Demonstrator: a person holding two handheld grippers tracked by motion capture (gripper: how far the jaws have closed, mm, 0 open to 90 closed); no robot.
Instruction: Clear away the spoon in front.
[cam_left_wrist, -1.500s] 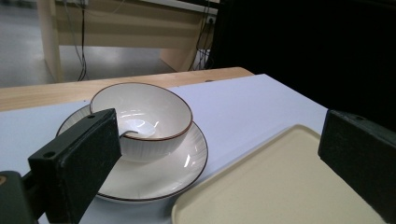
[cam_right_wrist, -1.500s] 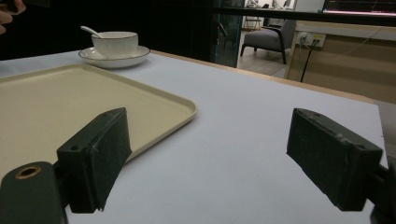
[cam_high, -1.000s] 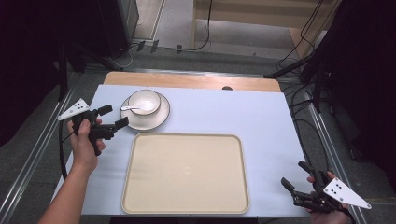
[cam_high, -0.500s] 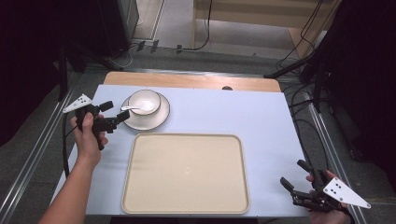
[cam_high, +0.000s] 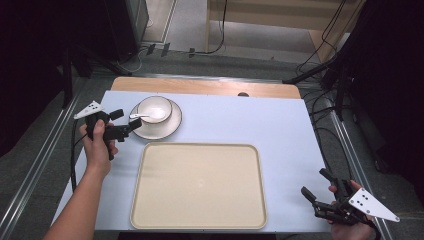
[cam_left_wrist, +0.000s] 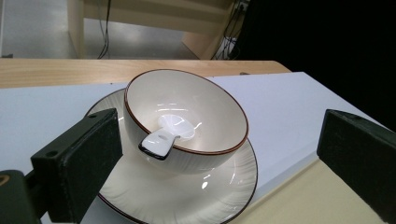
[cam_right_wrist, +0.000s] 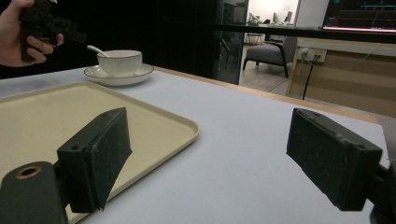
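A white bowl (cam_high: 155, 108) with a dark rim sits on a white saucer (cam_high: 161, 128) at the table's back left. A white spoon (cam_high: 139, 116) rests in it, handle over the rim toward my left gripper (cam_high: 125, 121). That gripper is open, its jaws right beside the saucer's left edge. In the left gripper view the bowl (cam_left_wrist: 187, 116), spoon (cam_left_wrist: 159, 141) and saucer (cam_left_wrist: 187, 198) lie just ahead between the open jaws of the left gripper (cam_left_wrist: 219, 140). My right gripper (cam_high: 316, 184) is open with nothing in it, low over the table's front right corner.
A large beige tray (cam_high: 200, 185) lies in the middle front of the light blue table (cam_high: 280, 130), its corner close to the saucer. In the right gripper view the tray (cam_right_wrist: 70, 112) runs to the left, with the bowl (cam_right_wrist: 119, 61) far beyond it.
My left gripper has moved forward and right, from beside the tray's corner up to the saucer's edge. The right gripper has barely shifted.
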